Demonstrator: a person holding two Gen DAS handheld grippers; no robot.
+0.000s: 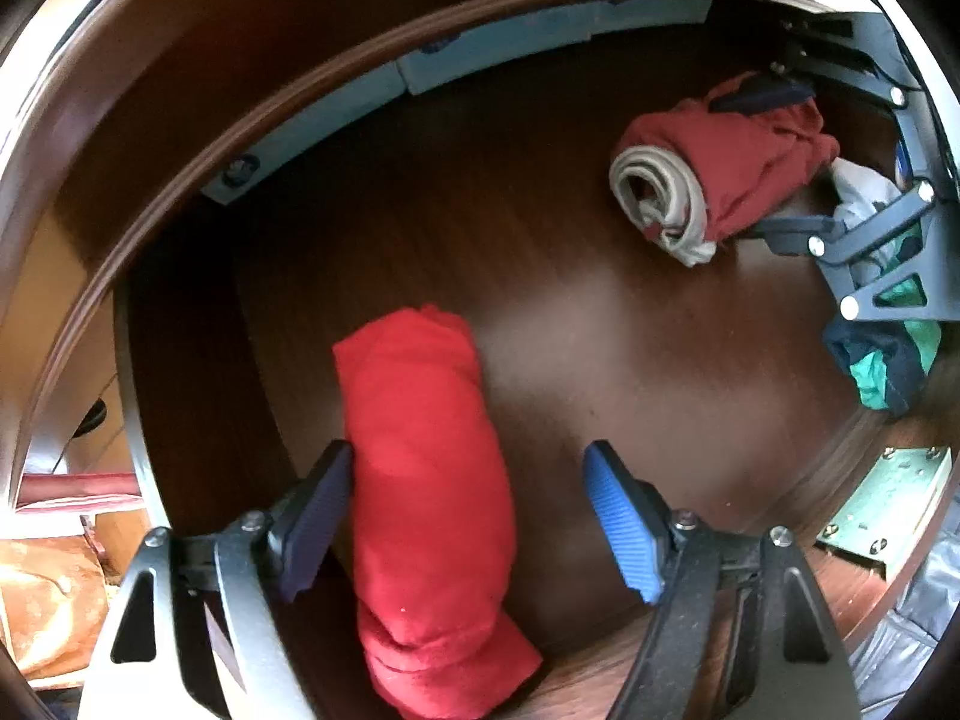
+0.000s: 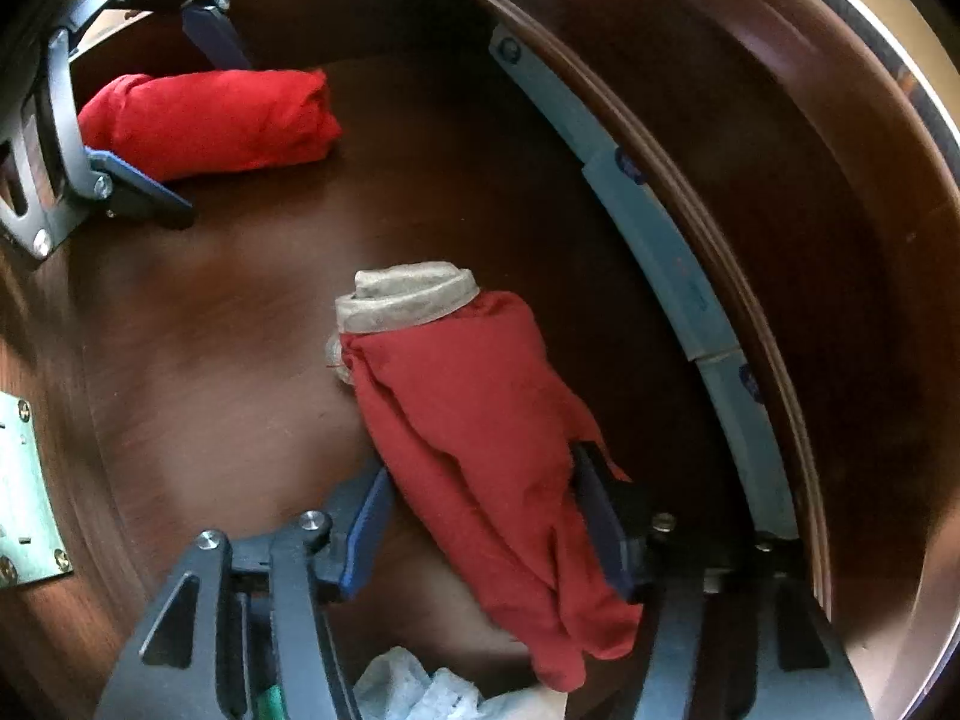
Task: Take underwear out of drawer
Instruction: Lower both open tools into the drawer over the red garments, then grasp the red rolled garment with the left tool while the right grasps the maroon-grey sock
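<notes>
Drawer point(image 1: 540, 312) grab tip: both open grippers point(image 1: 468, 516) point(image 2: 480, 510) straddle red rolls point(image 1: 426, 480) point(image 2: 474, 420), so squeeze mid-bundle before lifting.

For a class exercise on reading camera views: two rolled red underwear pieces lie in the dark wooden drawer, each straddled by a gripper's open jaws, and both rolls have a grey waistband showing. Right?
Not quite. Only the rolled red underwear with the grey waistband, straddled by the right gripper, shows one. The plain bright red roll between the left gripper jaws shows none, per the left wrist view. The rest holds.
</notes>
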